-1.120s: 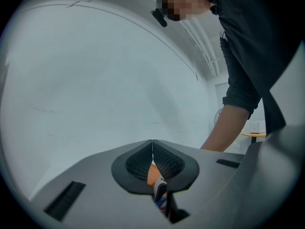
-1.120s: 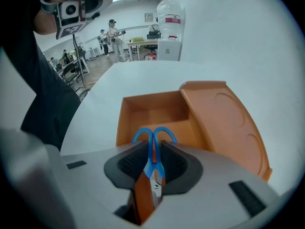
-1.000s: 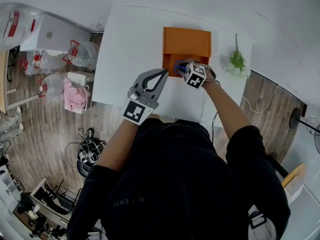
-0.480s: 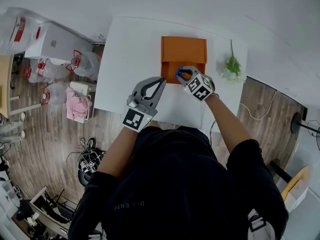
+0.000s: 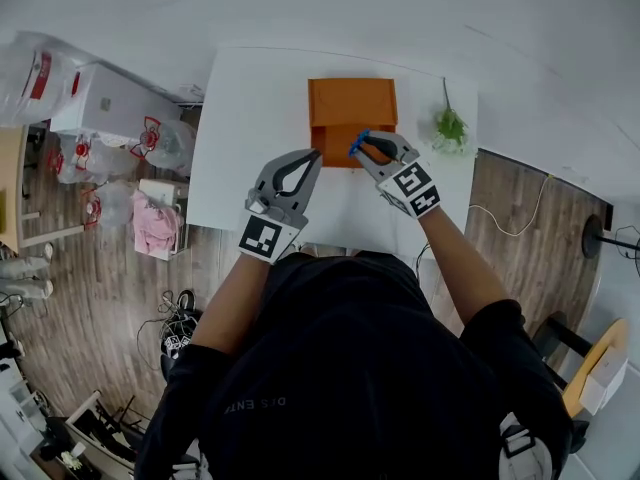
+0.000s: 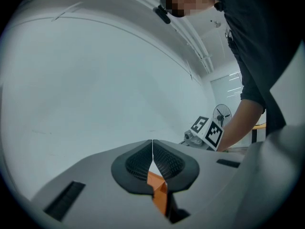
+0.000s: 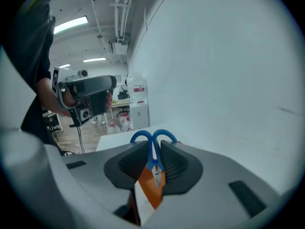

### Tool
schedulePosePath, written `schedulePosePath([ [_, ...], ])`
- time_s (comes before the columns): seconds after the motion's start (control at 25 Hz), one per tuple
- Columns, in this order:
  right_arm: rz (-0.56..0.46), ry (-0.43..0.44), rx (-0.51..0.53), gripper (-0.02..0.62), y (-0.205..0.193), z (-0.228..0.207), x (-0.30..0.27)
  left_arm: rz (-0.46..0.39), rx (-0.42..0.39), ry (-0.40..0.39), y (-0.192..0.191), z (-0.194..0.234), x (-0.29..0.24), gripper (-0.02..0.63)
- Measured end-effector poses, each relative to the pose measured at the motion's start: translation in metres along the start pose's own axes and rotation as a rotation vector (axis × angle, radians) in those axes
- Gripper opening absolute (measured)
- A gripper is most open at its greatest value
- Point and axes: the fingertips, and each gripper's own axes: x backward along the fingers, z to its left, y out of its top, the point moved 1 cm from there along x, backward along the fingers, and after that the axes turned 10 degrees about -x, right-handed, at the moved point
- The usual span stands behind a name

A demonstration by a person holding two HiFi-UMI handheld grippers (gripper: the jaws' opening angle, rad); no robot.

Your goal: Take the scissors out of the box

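Currently gripping the scissors (image 7: pixel 153 140) in the right gripper (image 7: pixel 153 161), pads closed narrow on the blue handles just under the two loops. Seen in the right gripper view as two blue loops poking out beyond the jaw tips near the centre of the frame, with the rest running down through the gap toward the lower middle. Backed there by the orange box (image 7: pixel 151 187), showing through the gap under the pads.

Found in the head view at upper centre: scissors (image 5: pixel 355 147) as a blue spot over the near edge of the box (image 5: pixel 350 108), at the tip of the right gripper (image 5: pixel 366 145). Cannot tell whether fully clear of the box or touching it.

Holding nothing in the left gripper (image 6: pixel 152 147): jaws together, tips meeting at lower centre of the left gripper view, only a sliver of orange box (image 6: pixel 159 194) visible behind the slit below. Hovering in the head view, left gripper (image 5: pixel 314 156) just beside the box's near left corner, above the white table (image 5: pixel 250 98).

Sitting right of the box, near the table's upper right edge: a small green plant (image 5: pixel 450 126). Catching the right gripper's marker cube (image 6: pixel 208 130) right of centre in the left gripper view. Showing wooden floor (image 5: pixel 90 298) with plastic bags (image 5: pixel 160 143) at the left of the head view.
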Motion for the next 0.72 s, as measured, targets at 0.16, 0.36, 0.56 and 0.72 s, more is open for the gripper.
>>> schedulePosePath([
  [0.16,-0.110,0.012,-0.040,0.091,0.033,0.011,0.032,-0.012,-0.003,0.007,0.015,0.003,0.000,0.020],
  [0.36,-0.222,0.022,-0.065,0.092,0.063,0.020,0.070,-0.040,-0.021,-0.010,0.034,0.000,0.000,0.020],
  [0.56,-0.297,0.020,-0.080,0.092,0.083,0.027,0.096,-0.042,-0.039,-0.038,0.046,-0.006,-0.002,0.020],
  [0.72,-0.342,0.021,-0.083,0.093,0.096,0.033,0.111,-0.050,-0.061,-0.055,0.055,-0.010,-0.002,0.021],
])
